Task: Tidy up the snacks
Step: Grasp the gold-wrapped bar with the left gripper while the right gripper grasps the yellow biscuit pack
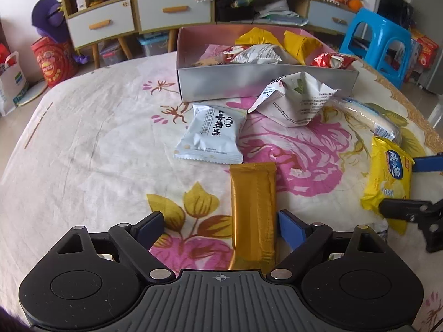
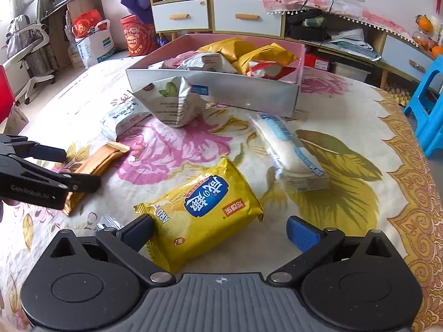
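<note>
Left wrist view: the left gripper (image 1: 220,228) has its 2 fingers spread around the near end of the gold bar packet (image 1: 253,210), whose long axis runs straight ahead toward the box (image 1: 249,81), the right pad beside its edge. Right wrist view: the right gripper (image 2: 220,235) is spread wide around the yellow cracker pack (image 2: 199,215), which lies angled up to the right on the cloth, nearer this hand.

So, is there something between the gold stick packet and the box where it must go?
Yes. From the gold stick packet, lying between the open left gripper fingers, the white biscuit packet lies on the direct line to the box, and the crumpled white bag leans at the box's front wall.
</note>
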`<state>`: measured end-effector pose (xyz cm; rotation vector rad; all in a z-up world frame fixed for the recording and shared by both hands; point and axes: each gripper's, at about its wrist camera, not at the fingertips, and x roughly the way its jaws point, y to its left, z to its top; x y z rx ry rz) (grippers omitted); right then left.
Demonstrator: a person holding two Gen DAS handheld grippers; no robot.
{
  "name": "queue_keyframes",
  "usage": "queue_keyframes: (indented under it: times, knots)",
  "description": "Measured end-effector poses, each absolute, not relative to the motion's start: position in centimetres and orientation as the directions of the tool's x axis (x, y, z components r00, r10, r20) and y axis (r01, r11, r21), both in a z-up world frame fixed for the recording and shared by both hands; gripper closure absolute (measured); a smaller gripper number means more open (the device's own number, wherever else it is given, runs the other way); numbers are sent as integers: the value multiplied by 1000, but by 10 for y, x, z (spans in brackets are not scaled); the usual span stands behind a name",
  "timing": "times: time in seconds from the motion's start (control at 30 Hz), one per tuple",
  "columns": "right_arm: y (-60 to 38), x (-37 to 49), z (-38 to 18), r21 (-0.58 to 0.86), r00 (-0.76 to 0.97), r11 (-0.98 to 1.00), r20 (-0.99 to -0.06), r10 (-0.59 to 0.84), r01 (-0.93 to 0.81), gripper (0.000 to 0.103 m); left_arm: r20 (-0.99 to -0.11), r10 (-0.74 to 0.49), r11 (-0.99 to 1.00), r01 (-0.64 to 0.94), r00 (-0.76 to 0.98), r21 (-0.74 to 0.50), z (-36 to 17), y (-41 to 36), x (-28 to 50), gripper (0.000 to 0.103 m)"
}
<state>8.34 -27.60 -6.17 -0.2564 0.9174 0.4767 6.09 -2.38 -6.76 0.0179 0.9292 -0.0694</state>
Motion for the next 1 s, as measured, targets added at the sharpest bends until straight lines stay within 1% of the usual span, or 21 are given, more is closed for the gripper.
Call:
queue_keyframes:
  times: [0.1, 0.27, 0.37, 0.43, 0.47, 0.53, 0.57, 0.63, 0.67, 0.73, 0.83, 0.9, 1.0]
  knots:
    - [-279, 83, -60, -3, 515, 866, -805, 295, -500, 9, -791, -77, 995, 96, 607, -23, -68, -22, 56, 15]
    - [-276, 81, -62, 14, 498, 848, -804, 324, -530, 9, -781, -127, 988, 145, 611, -47, -65, -25, 53, 23]
    - [-270, 80, -65, -1, 487, 827, -809, 330, -562, 9, -779, -135, 986, 162, 613, -43, -65, -29, 53, 33]
    - [-266, 79, -67, -24, 489, 819, -811, 320, -574, 8, -775, -138, 983, 178, 616, -34, -64, -31, 53, 42]
    - [-264, 78, -68, -37, 493, 811, -810, 318, -584, 8, -774, -140, 982, 186, 618, -30, -64, -33, 53, 45]
    - [-262, 78, -68, -49, 497, 798, -805, 324, -600, 8, -771, -145, 980, 200, 621, -23, -63, -35, 52, 52]
    - [-262, 79, -68, -49, 496, 796, -805, 326, -603, 8, -770, -146, 978, 206, 622, -20, -63, -36, 52, 54]
    - [-263, 81, -68, -50, 498, 794, -802, 330, -606, 8, -767, -152, 976, 218, 623, -16, -63, -38, 52, 61]
    - [-263, 82, -68, -51, 501, 794, -800, 331, -606, 8, -767, -155, 975, 222, 623, -16, -63, -38, 52, 62]
    - [-264, 84, -69, -47, 504, 796, -796, 335, -603, 8, -766, -157, 974, 226, 623, -16, -63, -39, 51, 68]
    - [-265, 86, -69, -50, 517, 801, -787, 336, -597, 13, -766, -159, 974, 224, 623, -19, -62, -39, 52, 72]
    - [-265, 85, -68, -46, 519, 797, -780, 348, -603, 22, -766, -161, 975, 222, 622, -24, -62, -38, 53, 74]
    - [-263, 85, -66, -47, 519, 791, -778, 354, -610, 29, -766, -163, 975, 219, 622, -30, -62, -37, 53, 76]
